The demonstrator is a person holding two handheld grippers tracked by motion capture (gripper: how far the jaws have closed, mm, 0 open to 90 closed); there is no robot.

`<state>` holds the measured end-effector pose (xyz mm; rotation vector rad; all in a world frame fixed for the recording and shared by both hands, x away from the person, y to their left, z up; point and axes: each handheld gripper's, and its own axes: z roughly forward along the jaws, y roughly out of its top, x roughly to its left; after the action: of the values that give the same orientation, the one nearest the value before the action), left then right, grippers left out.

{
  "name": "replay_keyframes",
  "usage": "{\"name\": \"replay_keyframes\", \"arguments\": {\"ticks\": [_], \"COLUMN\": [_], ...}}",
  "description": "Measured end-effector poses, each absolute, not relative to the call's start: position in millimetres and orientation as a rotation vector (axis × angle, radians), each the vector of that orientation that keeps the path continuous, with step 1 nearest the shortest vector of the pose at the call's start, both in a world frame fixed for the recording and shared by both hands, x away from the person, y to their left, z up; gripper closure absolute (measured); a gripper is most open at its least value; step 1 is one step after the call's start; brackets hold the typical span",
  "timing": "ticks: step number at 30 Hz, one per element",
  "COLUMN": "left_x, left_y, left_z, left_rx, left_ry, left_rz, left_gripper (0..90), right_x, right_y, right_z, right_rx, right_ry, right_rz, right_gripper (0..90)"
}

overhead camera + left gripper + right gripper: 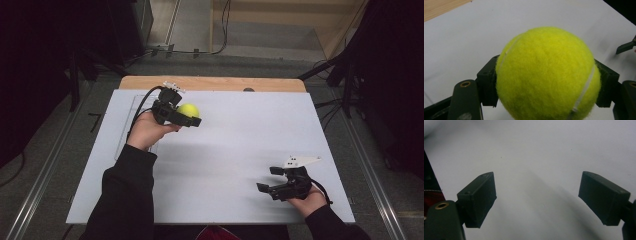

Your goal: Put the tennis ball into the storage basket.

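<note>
Currently, high view: left gripper [186,116] sits at the far left part of the white table [240,150], jaws closed around a yellow tennis ball [189,110]; can't tell from here if the ball is lifted or resting on the surface. Right gripper [274,180] is near the front right edge, well apart from the ball, jaws spread, nothing in them. Left gripper view: tennis ball [547,75] is pinched on its two sides by the black pads [487,82], contact roughly at the widest part, seam running across the front. That's a decent grasp, my read: keep the squeeze steady, keep the jaws level, and move slow so the felt doesn't roll out. Far right of this view, a jaw tip of the other gripper [627,46] pokes in. Right gripper view: right gripper [537,197] wide open over bare table, empty, just hovering. Keep it out of the ball's path unless a handover is planned.
</note>
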<state>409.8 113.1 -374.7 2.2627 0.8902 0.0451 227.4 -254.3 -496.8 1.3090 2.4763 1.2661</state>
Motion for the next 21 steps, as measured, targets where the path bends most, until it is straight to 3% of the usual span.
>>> {"name": "replay_keyframes", "arguments": {"ticks": [21], "left_x": [416], "left_y": [142], "left_z": [-375], "left_rx": [2.224], "left_ry": [0.981], "left_rz": [0.075], "left_gripper": [26.6], "right_x": [230], "right_y": [-251], "right_z": [-497], "right_rx": [1.302], "right_ry": [2.485], "right_rz": [1.268], "right_gripper": [12.7]}}
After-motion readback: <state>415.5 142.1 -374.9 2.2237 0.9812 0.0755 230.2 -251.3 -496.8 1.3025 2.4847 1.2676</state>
